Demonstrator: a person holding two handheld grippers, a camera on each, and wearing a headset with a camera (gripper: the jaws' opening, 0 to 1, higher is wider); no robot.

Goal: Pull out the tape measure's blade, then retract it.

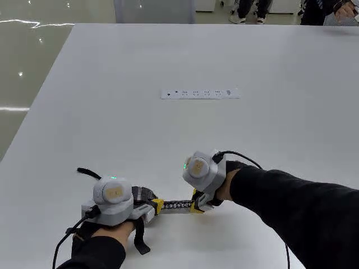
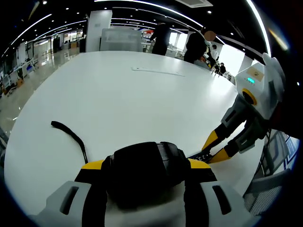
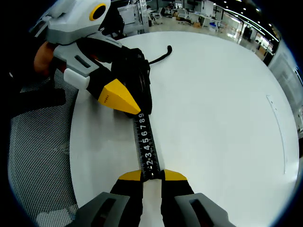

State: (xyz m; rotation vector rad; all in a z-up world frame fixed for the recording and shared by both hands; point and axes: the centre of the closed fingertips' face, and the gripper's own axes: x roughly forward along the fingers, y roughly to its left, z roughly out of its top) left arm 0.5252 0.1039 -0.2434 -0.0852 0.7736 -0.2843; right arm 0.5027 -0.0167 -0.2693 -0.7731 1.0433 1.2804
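Currently left hand-held gripper [image 2: 146, 164] is clamping the tape measure [image 1: 143, 195] case on the desk [image 1: 196, 56]; right hand-held gripper [image 3: 152, 176] is pinching the blade [image 3: 144, 137] tip. Blade is running straight between them, case lying leftward; judging pull axis rightward, away from case.

- White tabletop [image 1: 112, 84]: wide, bare over most of its face.
- White power strip [image 1: 200, 93]: flat on the tabletop, midway across and toward the far edge, its long side running with that edge; also a thin bar in the left gripper view [image 2: 157, 71].
- Glossy floor [image 1: 22, 67]: past the tabletop's left edge, catching light.
- People [image 2: 194, 45]: standing beyond the far right corner.
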